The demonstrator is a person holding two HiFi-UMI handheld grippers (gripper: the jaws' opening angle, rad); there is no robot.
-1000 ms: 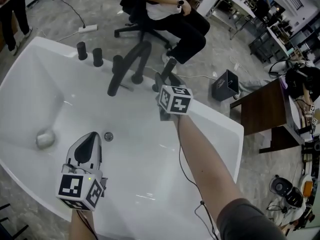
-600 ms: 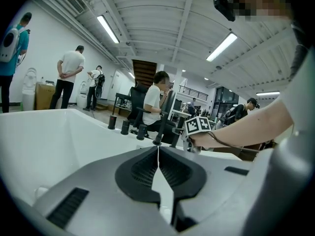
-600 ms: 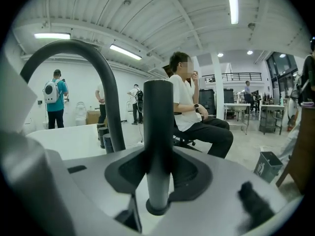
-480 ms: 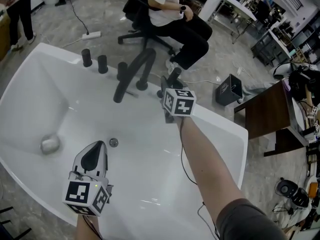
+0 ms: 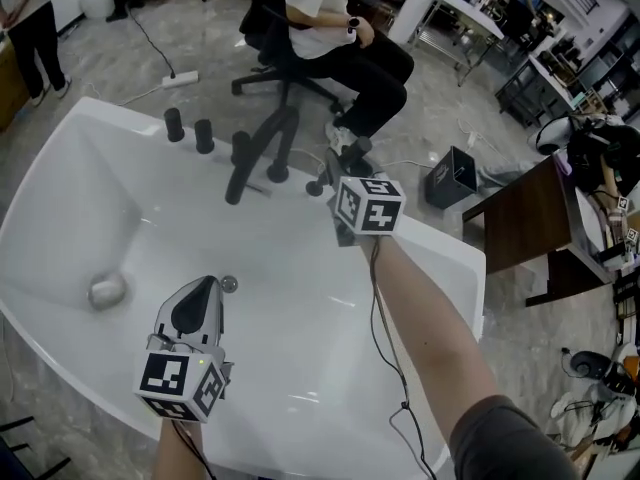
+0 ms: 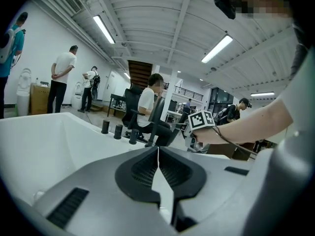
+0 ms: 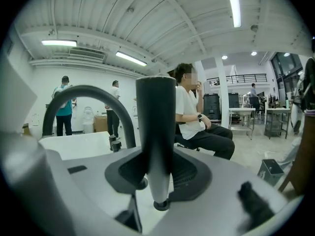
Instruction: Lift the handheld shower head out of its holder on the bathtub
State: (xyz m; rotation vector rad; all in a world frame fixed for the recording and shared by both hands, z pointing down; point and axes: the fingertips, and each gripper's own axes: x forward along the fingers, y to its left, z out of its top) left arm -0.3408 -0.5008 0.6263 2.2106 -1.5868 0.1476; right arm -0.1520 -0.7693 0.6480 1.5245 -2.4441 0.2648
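Over the white bathtub (image 5: 300,368) the shower head (image 7: 155,122) stands slim, dark, tapering.

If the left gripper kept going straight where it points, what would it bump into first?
Probably the left gripper meets the bathtub's white inner wall first, below the black spout; depth is hard to judge.
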